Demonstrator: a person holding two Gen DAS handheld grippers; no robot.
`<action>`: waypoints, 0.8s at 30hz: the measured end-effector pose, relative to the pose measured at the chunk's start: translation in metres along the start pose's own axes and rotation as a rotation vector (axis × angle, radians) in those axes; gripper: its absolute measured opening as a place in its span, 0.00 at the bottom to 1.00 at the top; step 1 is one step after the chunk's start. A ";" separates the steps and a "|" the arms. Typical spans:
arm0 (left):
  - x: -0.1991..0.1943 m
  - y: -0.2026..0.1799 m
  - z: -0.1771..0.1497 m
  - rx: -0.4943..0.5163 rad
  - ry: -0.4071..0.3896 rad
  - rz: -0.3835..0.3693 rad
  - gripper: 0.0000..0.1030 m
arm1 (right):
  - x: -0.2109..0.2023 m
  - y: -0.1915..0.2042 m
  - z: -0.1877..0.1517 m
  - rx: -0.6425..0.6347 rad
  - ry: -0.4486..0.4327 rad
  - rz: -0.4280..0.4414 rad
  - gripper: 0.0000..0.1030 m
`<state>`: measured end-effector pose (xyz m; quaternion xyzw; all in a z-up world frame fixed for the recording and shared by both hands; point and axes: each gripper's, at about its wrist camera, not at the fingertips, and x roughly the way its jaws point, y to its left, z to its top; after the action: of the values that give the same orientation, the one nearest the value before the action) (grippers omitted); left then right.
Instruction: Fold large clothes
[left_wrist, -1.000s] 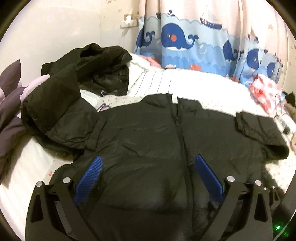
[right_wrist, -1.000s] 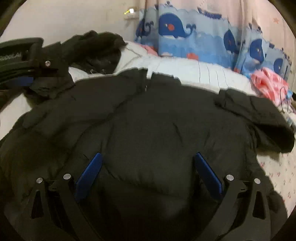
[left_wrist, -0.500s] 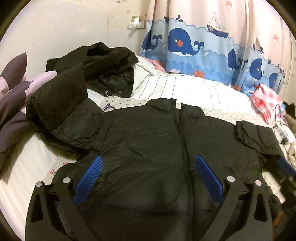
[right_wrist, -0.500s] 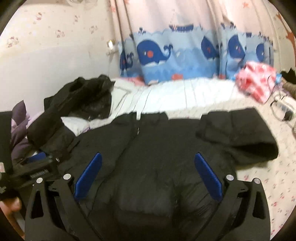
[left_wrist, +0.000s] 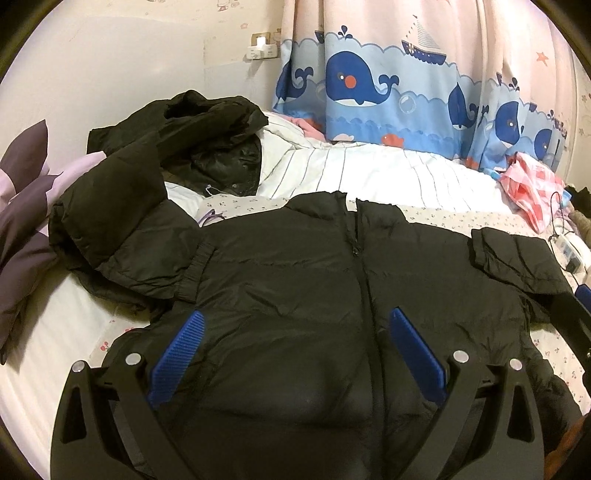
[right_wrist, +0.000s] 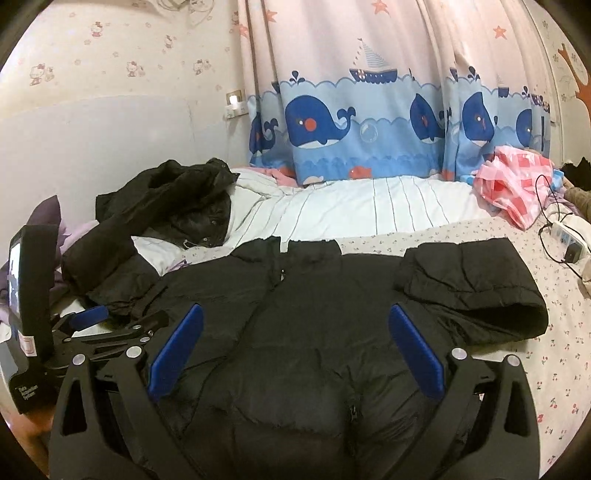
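Nearest, in the left wrist view: left gripper (left_wrist: 293, 325), blue-padded fingers (left_wrist: 177, 356) spread wide, empty, above the lower front of a black quilted puffer jacket (left_wrist: 295, 273). In the right wrist view: right gripper (right_wrist: 293, 321) likewise spread wide, gripping nothing, over the same jacket (right_wrist: 314, 314), with the left gripper (right_wrist: 88, 317) seen low at the left edge beside the jacket's left side.

Spread front-up, zipped, across a white bedsheet with small cherry print (right_wrist: 554, 350), collar toward the far side. Right sleeve (right_wrist: 476, 291) folded back over itself and resting beside the body; left sleeve (left_wrist: 110, 221) bunched and raised at the left.

Farther left: a purple and lilac pillow (left_wrist: 22, 206). Beyond the left sleeve: a second crumpled black jacket (left_wrist: 207, 140) heaped on a white quilt with thin dark stripes (left_wrist: 369, 173). Far right: a pink checked cloth (right_wrist: 513, 184), and a white power strip with a black cord (right_wrist: 565, 236) on the sheet.

Farthest: a pink curtain with a blue whale-and-boat band (right_wrist: 369, 122), a wall socket (left_wrist: 262, 46) and cartoon-cat wallpaper (right_wrist: 110, 55).
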<state>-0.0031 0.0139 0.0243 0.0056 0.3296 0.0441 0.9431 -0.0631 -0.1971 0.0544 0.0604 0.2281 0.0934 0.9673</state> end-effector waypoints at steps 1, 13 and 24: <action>0.001 -0.001 0.000 0.001 0.003 -0.001 0.93 | 0.000 0.000 0.000 0.002 0.003 0.000 0.94; 0.019 0.005 0.000 -0.037 0.066 -0.008 0.93 | 0.007 -0.065 0.026 0.043 0.096 -0.152 0.93; 0.030 0.005 -0.003 -0.068 0.117 -0.049 0.93 | 0.060 -0.120 0.049 -0.251 0.221 -0.306 0.94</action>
<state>0.0184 0.0215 0.0034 -0.0373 0.3823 0.0323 0.9227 0.0301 -0.3057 0.0534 -0.1064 0.3256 -0.0206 0.9393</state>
